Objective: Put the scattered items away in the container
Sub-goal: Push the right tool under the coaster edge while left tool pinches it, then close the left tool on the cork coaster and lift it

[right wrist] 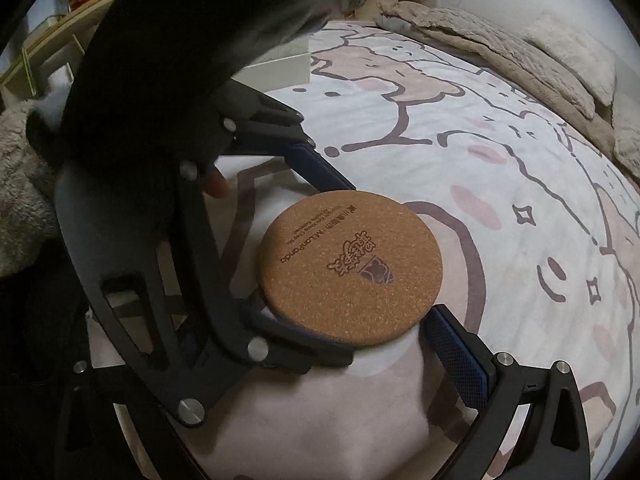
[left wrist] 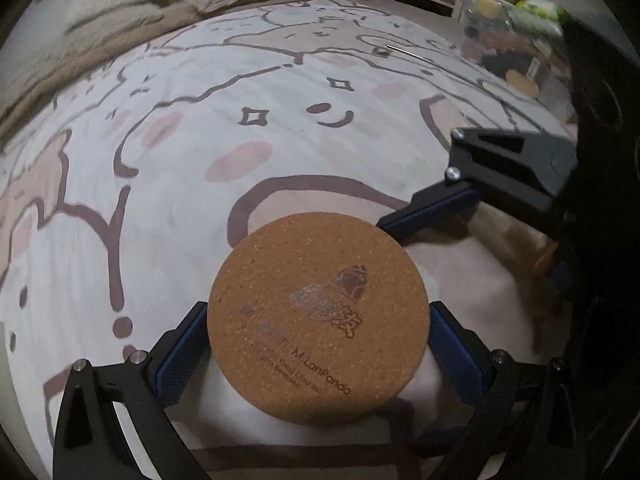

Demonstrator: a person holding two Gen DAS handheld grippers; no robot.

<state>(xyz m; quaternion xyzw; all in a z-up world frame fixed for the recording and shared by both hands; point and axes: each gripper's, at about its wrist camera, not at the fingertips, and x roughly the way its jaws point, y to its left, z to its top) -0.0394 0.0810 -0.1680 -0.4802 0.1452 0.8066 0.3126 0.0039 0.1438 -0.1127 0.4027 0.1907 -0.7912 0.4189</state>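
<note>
A round cork coaster [left wrist: 320, 316] with printed lettering sits between the blue pads [left wrist: 184, 352] of my left gripper [left wrist: 318, 312], which touch its left and right edges. My left gripper is shut on it, just above the cartoon-print bedsheet [left wrist: 200, 140]. In the right wrist view the same coaster [right wrist: 352, 268] is bracketed by the left gripper [right wrist: 346, 272] coming in from the left. My right gripper [right wrist: 320, 320] is open, with one pad [right wrist: 456, 352] beside the coaster's near edge and the other finger hidden. Its finger [left wrist: 424, 208] touches the coaster's far rim.
A clear container [left wrist: 492, 40] with mixed items stands at the bed's far right, a second cork coaster [left wrist: 520, 82] by it. Beige pillows and a blanket [left wrist: 120, 12] line the back. A black sleeve [right wrist: 160, 60], a white box [right wrist: 280, 68] and wooden shelves [right wrist: 52, 40] are on the left.
</note>
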